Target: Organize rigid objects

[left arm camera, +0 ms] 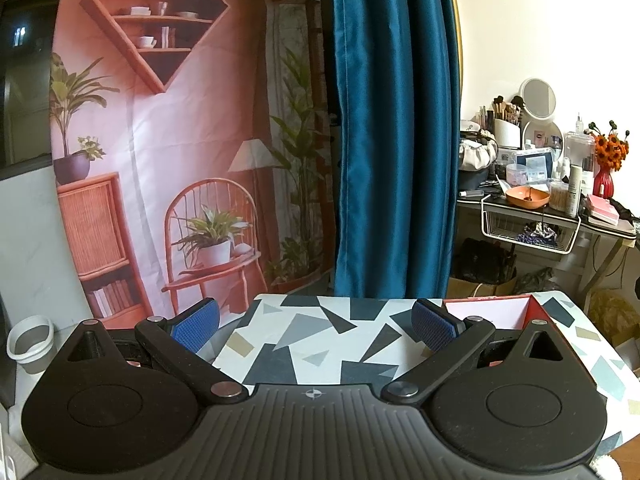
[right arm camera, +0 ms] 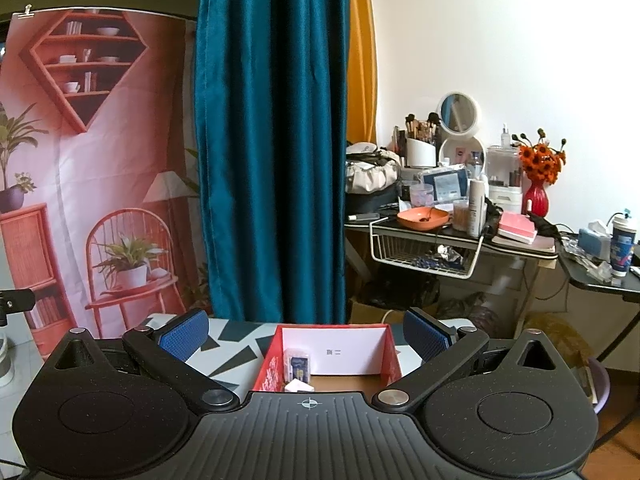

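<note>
A red cardboard box point(right arm camera: 268, 372) with a white inner wall stands open on the patterned table point(right arm camera: 236, 344), straight ahead of my right gripper point(right arm camera: 306, 338). Inside it, at the left, a small clear packet with blue print point(right arm camera: 299, 366) stands upright, and a pale pink-white block point(right arm camera: 299, 386) lies in front of it. The right gripper is open, with nothing between its blue pads. My left gripper point(left arm camera: 316, 322) is open too and holds nothing; it hovers over the table point(left arm camera: 320, 336). The same red box point(left arm camera: 492, 312) shows at the right behind its right finger.
A printed backdrop point(left arm camera: 160, 140) and a blue curtain point(left arm camera: 392, 140) hang behind the table. A cluttered dressing table point(right arm camera: 460, 236) with a wire basket, an orange dish and a red vase stands at the right. A white bucket point(left arm camera: 30, 342) sits on the floor at left.
</note>
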Tool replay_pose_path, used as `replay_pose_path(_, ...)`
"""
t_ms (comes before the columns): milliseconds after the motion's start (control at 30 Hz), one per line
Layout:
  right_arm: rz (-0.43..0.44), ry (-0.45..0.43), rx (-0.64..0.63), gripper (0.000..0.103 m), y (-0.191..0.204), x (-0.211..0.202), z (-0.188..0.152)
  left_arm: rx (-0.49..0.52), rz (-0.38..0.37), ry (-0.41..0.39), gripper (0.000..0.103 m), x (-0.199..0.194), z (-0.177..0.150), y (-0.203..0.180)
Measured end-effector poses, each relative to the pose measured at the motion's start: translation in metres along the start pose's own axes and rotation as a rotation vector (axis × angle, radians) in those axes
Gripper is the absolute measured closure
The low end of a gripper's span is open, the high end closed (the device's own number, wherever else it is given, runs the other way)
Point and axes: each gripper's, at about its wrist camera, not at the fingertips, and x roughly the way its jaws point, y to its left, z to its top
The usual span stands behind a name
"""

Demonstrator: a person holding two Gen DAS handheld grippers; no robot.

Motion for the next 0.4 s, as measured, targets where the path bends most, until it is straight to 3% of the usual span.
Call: replay_pose_path(400, -0.001, 0.000, 0.001, 0.000, -0.0002, -0.0005, -0.0015, -0.003, 0.001, -0.012, 0.000, -0.0015, -0.0013, -0.0033)
